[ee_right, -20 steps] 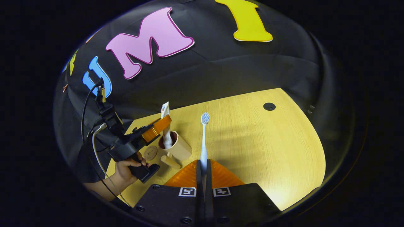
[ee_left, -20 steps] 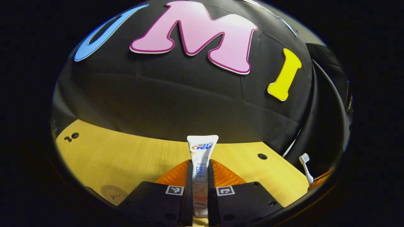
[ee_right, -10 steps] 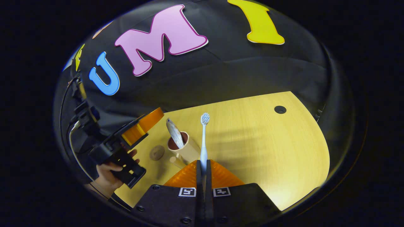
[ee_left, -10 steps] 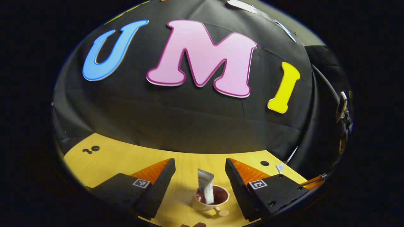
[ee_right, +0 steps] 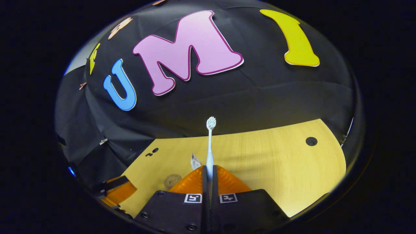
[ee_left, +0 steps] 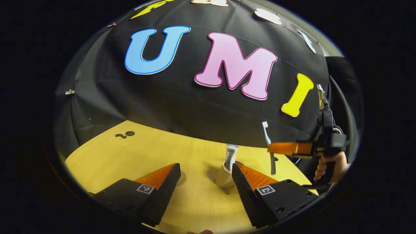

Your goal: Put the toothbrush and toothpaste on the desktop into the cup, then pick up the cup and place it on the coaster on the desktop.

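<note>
In the left gripper view, the left hand-held gripper (ee_left: 204, 182) has its two fingers spread wide apart, holding nothing. It hangs above a pale wooden bench (ee_left: 130, 156). Between and just beyond the fingers stands a beige cup (ee_left: 225, 177), partly hidden behind the right-hand finger. A white toothpaste tube (ee_left: 231, 155) stands inside the cup, leaning a little, its flat crimped end sticking up above the rim. A round coaster (ee_left: 180, 178) lies on the bench just left of the cup, mostly hidden behind the left-hand finger.

Farther off on the right side of the same view, the right hand-held gripper (ee_left: 271, 148) is held level in the air by a person's hand (ee_left: 328, 164). Its fingers are pressed together on a white toothbrush (ee_left: 267, 135), which stands upright with the bristle head at the top and the handle hanging down below the fingers. The toothbrush is in the air, above the bench and beside the cup on its right, not inside it.

In the right gripper view, the right hand-held gripper (ee_right: 209, 170) is clamped on the lower handle of the toothbrush (ee_right: 210, 143), and the bristle head points away from the camera toward the black cloth wall. The tip of the toothpaste tube (ee_right: 194, 161) peeks out just left of the fingers; the cup below it is hidden. The coaster (ee_right: 172, 179) lies flat on the bench (ee_right: 276, 169) a little farther left. Part of the left hand-held gripper (ee_right: 115, 191) shows at the lower left edge.
</note>
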`<state>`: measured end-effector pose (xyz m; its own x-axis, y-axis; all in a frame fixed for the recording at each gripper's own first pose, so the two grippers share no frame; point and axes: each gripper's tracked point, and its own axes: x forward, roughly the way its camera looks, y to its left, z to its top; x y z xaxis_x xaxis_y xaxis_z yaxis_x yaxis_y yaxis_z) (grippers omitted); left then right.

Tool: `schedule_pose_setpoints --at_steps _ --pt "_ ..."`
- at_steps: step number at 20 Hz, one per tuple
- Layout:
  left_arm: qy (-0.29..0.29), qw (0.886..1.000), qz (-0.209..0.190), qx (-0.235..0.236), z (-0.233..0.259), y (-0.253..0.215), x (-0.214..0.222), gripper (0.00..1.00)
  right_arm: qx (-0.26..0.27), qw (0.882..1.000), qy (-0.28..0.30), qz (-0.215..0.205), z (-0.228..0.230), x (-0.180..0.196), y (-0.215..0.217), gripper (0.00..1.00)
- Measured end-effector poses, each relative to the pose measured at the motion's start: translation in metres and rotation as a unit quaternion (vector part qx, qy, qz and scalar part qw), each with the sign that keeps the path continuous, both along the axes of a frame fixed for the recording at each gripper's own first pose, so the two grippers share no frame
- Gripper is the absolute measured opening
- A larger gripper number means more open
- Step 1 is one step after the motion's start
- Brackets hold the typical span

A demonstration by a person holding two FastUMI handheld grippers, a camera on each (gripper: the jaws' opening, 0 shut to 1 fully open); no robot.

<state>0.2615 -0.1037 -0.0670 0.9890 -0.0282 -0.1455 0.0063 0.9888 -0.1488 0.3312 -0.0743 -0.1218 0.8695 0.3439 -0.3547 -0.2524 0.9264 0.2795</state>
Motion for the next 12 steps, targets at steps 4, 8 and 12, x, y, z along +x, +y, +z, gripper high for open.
schedule_pose_setpoints --at_steps 4,8,12 --pt "0.008 1.0 0.013 -0.014 -0.012 0.012 -0.014 0.98 0.008 0.999 -0.036 -0.006 -0.004 0.03 0.011 0.05" --pt "0.011 1.0 0.017 -0.015 -0.016 0.014 -0.013 0.97 0.028 0.998 -0.049 -0.006 -0.019 0.054 0.025 0.05" --pt "0.012 1.0 0.015 -0.02 -0.025 0.011 -0.01 0.98 0.019 0.998 -0.058 -0.005 -0.04 0.071 0.029 0.05"
